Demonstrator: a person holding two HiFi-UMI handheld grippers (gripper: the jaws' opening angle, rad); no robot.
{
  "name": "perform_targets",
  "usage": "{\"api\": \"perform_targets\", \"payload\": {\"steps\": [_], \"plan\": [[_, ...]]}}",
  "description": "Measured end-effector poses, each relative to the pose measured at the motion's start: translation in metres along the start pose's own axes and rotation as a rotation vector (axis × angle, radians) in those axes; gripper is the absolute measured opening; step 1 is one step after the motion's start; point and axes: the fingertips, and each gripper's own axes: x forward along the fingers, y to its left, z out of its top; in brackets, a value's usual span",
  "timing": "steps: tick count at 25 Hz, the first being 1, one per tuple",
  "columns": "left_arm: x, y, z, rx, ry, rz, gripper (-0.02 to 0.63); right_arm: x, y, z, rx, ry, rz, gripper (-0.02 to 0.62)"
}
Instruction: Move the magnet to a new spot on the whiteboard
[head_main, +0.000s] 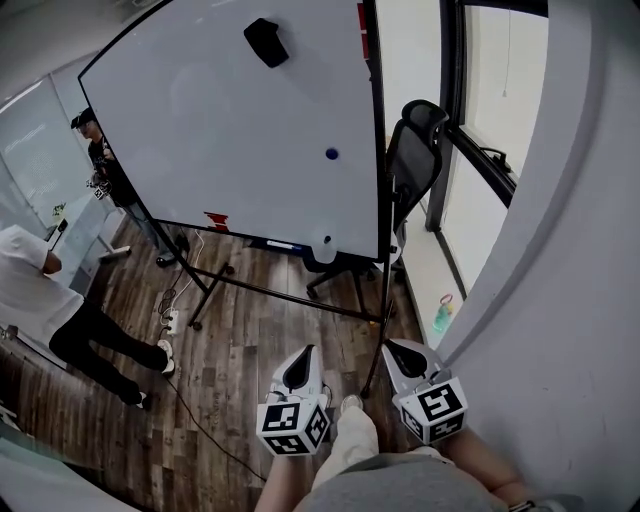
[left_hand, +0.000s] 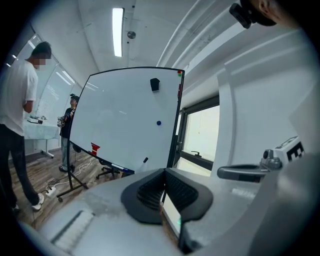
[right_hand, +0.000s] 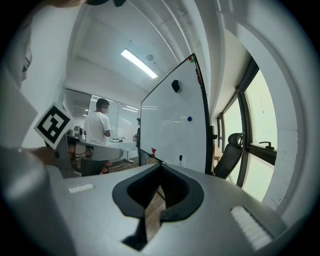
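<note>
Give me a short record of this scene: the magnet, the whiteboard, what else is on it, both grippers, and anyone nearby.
magnet: small blue dot on the board's right half, untouched
whiteboard: on a floor stand
also on board: black eraser near the top; red item at the bottom edge
left gripper: shut, empty, held low, well short of the board
right gripper: shut, empty, beside the left one
people: person in white shirt; person in cap, both at left
chair: black office chair by the board's right edge
</note>
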Motion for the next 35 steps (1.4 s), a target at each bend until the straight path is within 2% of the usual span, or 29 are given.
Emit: {"api": "perform_targets", "payload": {"steps": [13,25,35], "plan": [[0.114,0.033,0.065,0.028,-0.026,-0.101,0.003,0.095,-0.047,0.031,-0.001,-0.008,-0.050,0.003],[0.214,0.039,0.122,0.097,-0.059,-0.217,0.003,0.157,-0.098,0.047,0.015,-0.017,-0.135,0.002],[0.283,0.031,0.163,0.156,-0.090,-0.282,0.103,0.192,-0.127,0.050,0.012,-0.012,-0.179,0.002]]}}
